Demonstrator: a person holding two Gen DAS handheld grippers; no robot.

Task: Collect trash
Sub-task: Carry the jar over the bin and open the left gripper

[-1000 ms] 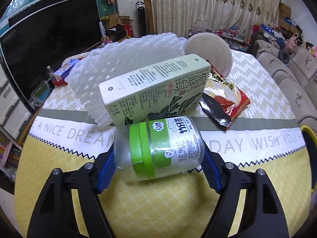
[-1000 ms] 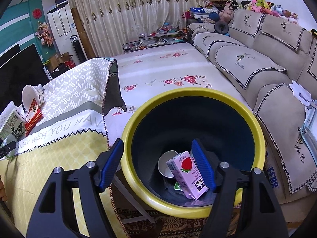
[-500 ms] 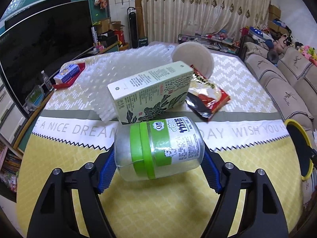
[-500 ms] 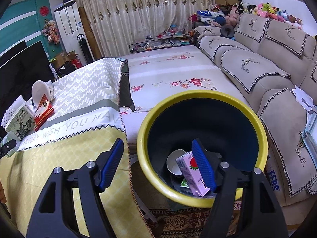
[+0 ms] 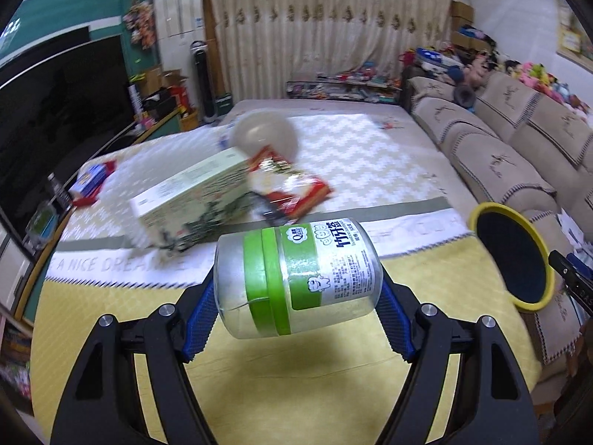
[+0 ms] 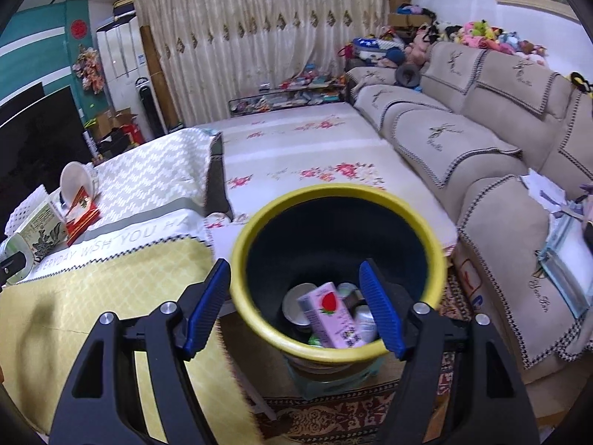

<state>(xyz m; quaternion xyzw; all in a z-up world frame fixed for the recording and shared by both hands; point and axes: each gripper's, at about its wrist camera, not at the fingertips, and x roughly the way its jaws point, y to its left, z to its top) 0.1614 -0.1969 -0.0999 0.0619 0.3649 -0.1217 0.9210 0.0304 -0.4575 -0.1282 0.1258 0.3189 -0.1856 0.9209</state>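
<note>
My left gripper [image 5: 296, 304] is shut on a clear plastic jar with a green label [image 5: 296, 278], held sideways above the yellow tablecloth [image 5: 296, 389]. Behind it lie a pale green carton [image 5: 192, 200], a red snack bag [image 5: 292, 189] and a white bowl [image 5: 265, 135]. The yellow-rimmed bin [image 5: 513, 256] stands off the table's right edge. My right gripper [image 6: 294, 311] is open and empty above the bin [image 6: 259, 319], which holds a pink strawberry carton [image 6: 330, 315] and cups. The jar also shows at the far left of the right wrist view [image 6: 13, 256].
A beige sofa [image 6: 500, 170] runs along the right. A floral mat [image 6: 296, 155] covers the floor beyond the bin. A black TV [image 5: 55, 111] stands left of the table. A small blue and red box [image 5: 90, 181] lies at the table's far left.
My left gripper has lifted the jar off the table and swung right, bringing the bin into view. My right gripper has drawn back and left from the bin.
</note>
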